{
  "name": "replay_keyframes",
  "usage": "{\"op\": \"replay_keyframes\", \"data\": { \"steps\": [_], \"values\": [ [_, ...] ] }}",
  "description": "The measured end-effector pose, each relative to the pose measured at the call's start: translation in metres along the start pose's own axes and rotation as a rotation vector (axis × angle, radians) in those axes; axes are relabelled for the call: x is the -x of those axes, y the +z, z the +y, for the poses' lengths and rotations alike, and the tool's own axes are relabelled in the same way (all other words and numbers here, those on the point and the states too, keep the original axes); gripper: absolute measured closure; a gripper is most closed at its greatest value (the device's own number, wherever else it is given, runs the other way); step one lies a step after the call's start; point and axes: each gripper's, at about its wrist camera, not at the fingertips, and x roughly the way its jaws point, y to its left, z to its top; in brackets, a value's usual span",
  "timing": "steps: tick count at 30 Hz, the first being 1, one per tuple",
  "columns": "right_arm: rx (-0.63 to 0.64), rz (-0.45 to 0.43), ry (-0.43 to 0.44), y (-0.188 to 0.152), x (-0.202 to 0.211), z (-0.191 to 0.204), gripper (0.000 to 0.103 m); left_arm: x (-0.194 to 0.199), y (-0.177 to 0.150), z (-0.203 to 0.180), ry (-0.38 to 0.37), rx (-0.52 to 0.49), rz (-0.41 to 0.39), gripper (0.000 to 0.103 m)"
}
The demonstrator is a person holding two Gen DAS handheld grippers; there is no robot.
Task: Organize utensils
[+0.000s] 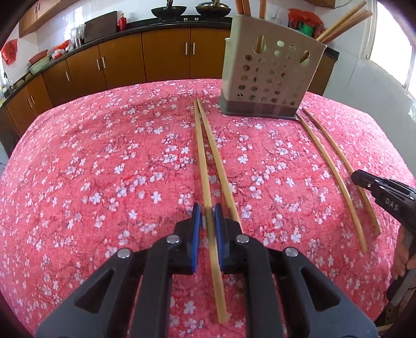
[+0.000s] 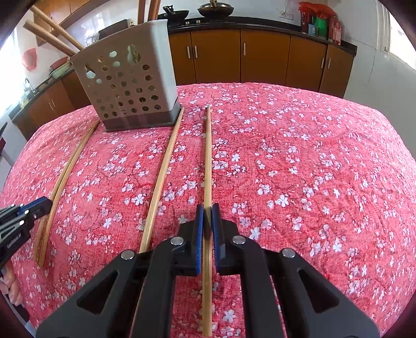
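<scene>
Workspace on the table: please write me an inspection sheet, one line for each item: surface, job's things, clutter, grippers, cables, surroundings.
Surface: table under a red floral cloth.
Job's things: perforated utensil holder stands upright at the far side, with chopsticks already in it. Four chopsticks lie on the cloth in two pairs: left chopstick with its neighbour, right chopstick with its neighbour.
Clutter: nothing seen on the cloth.
Grippers: left gripper is shut on the left chopstick; right gripper is shut on the right chopstick. Both sticks lie low on the cloth.
Cables: nothing seen.
Surroundings: brown kitchen cabinets, dark counter with woks, window at the right.
</scene>
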Motion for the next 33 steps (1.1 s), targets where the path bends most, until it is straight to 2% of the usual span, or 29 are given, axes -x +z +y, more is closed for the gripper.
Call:
{"op": "replay_keyframes", "data": {
  "steps": [9,12,19,33],
  "values": [
    [-0.047,-0.031,-0.045,0.006,-0.005,-0.016,0.095,-0.016,0.023,0.042,0.061,0.117,-0.008,0.092],
    [-0.061,-0.030,-0.042,0.009,-0.007,-0.019,0.095,-0.017,0.023,0.047,0.072,0.116,-0.031,0.092],
    [-0.070,-0.029,-0.032,0.008,-0.009,-0.021,0.095,-0.015,0.026,0.055,0.048,0.139,-0.033,0.092],
    [-0.072,-0.029,-0.037,0.008,-0.008,-0.020,0.095,-0.014,0.021,0.053,0.050,0.140,-0.034,0.092]
  ]
}}
